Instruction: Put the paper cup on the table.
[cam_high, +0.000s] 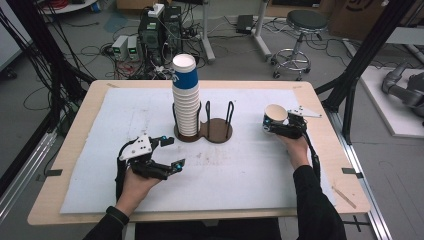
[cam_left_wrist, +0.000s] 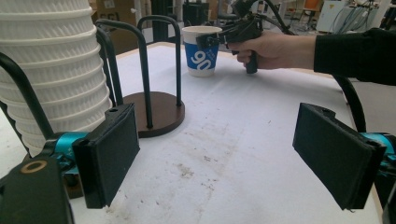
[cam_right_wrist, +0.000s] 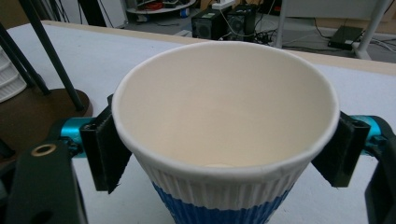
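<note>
Lower left of the high view: left gripper (cam_high: 169, 152) idle, fingers (cam_left_wrist: 108, 156) wide apart, holding nothing. Centre: stack of paper cups (cam_high: 185, 97) upright in the wire cup holder (cam_high: 216, 129). Right: single paper cup (cam_high: 275, 116) standing on the surface (cam_high: 240, 170), between the right gripper (cam_high: 270, 125) fingers (cam_right_wrist: 106, 151), apparently barely touching. Best to spread evenly, then withdraw straight back without nudging the rim.

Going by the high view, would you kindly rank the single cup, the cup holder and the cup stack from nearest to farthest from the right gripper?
1. Single cup: between the jaws of the right gripper, at the table's right.
2. Cup holder: its empty side, mid-table, left of that gripper.
3. Cup stack: in the holder's far-left side, just beyond.
</note>
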